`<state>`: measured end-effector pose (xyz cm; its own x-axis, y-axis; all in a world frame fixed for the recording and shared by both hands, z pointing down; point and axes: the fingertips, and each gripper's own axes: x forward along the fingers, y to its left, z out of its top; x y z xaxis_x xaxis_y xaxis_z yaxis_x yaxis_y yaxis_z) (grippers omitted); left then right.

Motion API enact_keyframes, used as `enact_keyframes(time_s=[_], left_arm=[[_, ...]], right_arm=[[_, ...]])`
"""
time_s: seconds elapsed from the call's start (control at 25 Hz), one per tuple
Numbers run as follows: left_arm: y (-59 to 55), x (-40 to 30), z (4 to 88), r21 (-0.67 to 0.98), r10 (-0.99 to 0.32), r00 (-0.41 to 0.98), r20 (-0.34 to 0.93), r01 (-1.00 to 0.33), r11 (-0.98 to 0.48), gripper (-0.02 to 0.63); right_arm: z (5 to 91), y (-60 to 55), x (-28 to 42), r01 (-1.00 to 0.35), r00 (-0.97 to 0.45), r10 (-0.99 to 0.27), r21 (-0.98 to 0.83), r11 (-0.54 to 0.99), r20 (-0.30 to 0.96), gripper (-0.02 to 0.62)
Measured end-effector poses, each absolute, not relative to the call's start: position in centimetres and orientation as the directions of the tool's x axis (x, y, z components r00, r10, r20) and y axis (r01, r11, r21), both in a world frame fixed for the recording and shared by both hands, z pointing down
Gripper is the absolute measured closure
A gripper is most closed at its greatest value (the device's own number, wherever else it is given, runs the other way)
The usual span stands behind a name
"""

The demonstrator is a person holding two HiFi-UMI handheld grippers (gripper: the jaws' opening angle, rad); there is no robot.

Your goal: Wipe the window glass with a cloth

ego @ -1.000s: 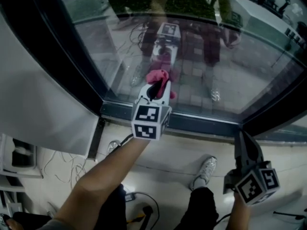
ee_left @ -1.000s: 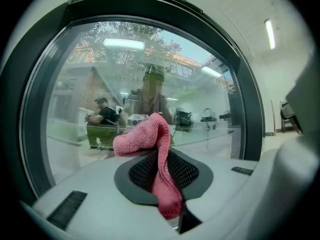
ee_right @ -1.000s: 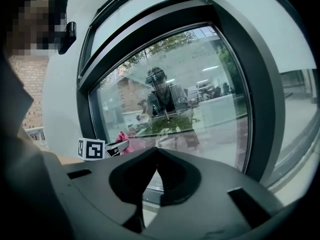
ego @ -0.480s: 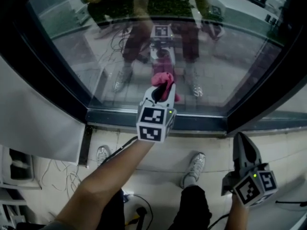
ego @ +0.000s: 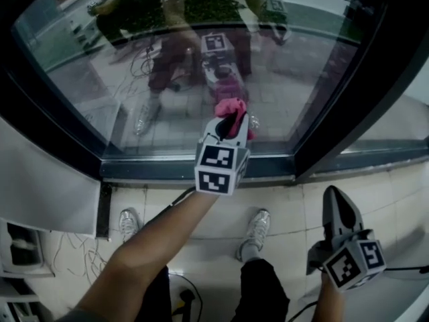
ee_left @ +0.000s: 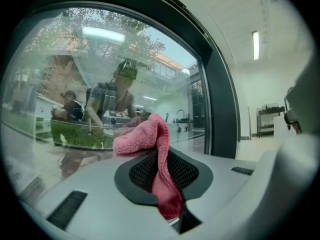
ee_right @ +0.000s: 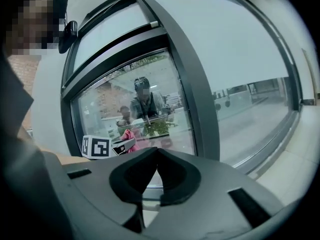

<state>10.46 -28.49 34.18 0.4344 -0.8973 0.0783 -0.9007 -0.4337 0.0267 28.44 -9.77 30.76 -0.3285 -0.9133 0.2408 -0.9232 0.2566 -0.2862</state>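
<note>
Left claw (ego: 230, 121), mid-frame, clenched on pink cloth (ego: 230, 106), which seems pressed against the window glass (ego: 100, 72); right claw (ego: 335, 197), lower right, 2 jaws together, empty.

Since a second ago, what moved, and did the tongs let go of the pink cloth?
The left tongs carried the pink fluffy cloth sideways to the right along the bottom of the window glass, closer to the dark upright window frame. Nothing was let go: they stay shut on the cloth. The right tongs stay low, shut and empty.
</note>
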Motion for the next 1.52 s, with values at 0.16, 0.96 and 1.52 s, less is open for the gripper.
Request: enact_keyframes(time_s=[0.16,0.96,1.52], left_arm=[[-29.0,14.4,33.9,0.034,-0.880,0.470,0.071,-0.883,-0.468,0.552],[-30.4,27.2,35.8,0.018,-0.799,0.594,0.091,-0.804,-0.595,0.552],[-30.4,33.2,35.2,0.029,-0.741,0.665,0.093,-0.746,-0.665,0.552]], right_arm=[[31.0,-8.9,31.3,-0.935,-0.290,-0.924,-0.282,0.217,0.250,0.588],[33.3,-9.5,38.9,-0.944,-0.208,-0.938,-0.308,0.118,0.279,0.588],[33.1,-9.5,42.0,-0.948,-0.176,-0.940,-0.308,0.082,0.292,0.588]])
